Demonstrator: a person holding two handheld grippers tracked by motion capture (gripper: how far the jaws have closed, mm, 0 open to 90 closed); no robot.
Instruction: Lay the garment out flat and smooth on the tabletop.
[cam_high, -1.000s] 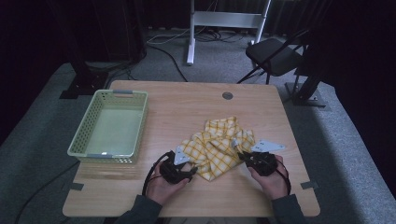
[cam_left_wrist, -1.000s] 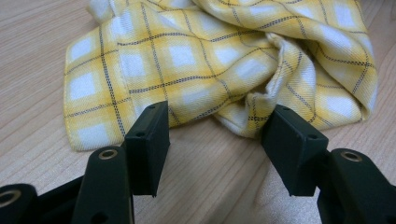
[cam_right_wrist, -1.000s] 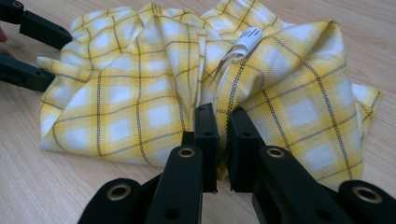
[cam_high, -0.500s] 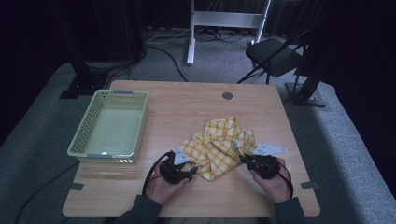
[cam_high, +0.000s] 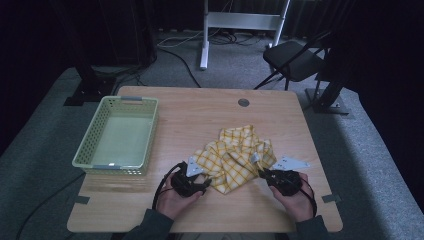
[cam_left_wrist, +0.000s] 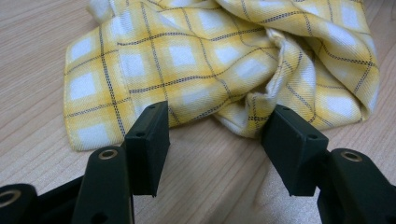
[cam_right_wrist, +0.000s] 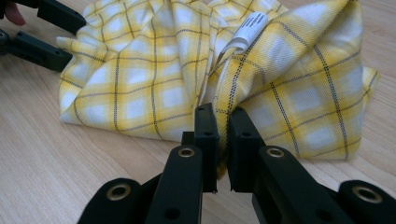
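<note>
Change since earlier frames: almost none; between one second ago and now I see both hands and the cloth keep their places at the lower centre of the high view.
Cloth: yellow checked cotton cloth (cam_high: 234, 157), crumpled, lying on the light wooden table (cam_high: 200, 120) right of centre, white care label (cam_right_wrist: 250, 25) turned up.
Left gripper (cam_left_wrist: 215, 133): jaws spread wide, flanking a folded edge of the cloth without closing on it; I judge it is lined up for a grab.
Right gripper (cam_right_wrist: 219, 135): jaws pressed nearly together on a ridge of fabric, pinching the cloth's near edge.
Reason for hold: my guess is one corner is secured so the other side can be taken and the cloth spread or folded.
Hand pose: left hand (cam_high: 172, 197) and right hand (cam_high: 295, 192) low on the table, angled inward toward the cloth.
Bystander: pale green perforated plastic basket (cam_high: 97, 157) at the left of the high view, well apart.
</note>
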